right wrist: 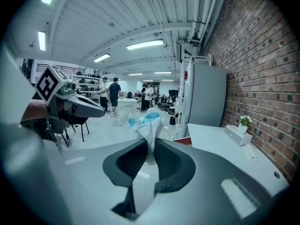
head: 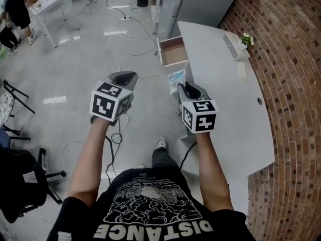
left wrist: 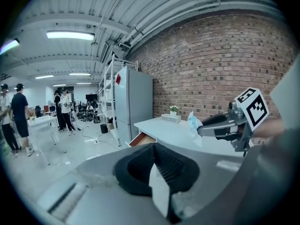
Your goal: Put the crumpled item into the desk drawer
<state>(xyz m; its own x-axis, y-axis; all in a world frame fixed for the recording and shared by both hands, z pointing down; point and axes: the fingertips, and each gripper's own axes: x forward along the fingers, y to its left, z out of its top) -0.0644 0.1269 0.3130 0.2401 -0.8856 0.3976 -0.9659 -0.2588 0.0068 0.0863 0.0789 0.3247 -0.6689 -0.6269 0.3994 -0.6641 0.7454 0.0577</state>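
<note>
The crumpled item (head: 176,77), a white and light-blue wad, is pinched in my right gripper (head: 181,86), which hangs in the air just left of the white desk (head: 220,104). In the right gripper view the wad (right wrist: 147,124) sticks up from between the pads. The desk drawer (head: 173,51) stands pulled open beyond it, wooden inside and empty; it also shows as a drawer (left wrist: 142,138) in the left gripper view. My left gripper (head: 129,75) floats over the floor to the left, its jaws shut with nothing in them (left wrist: 154,153).
On the desk's far end sit a white box (head: 235,50) and a small plant (head: 246,39). A grey cabinet (head: 200,4) stands behind the desk, a brick wall (head: 286,59) to the right. Cables (head: 125,39) lie on the floor. A black chair (head: 22,182) is at lower left.
</note>
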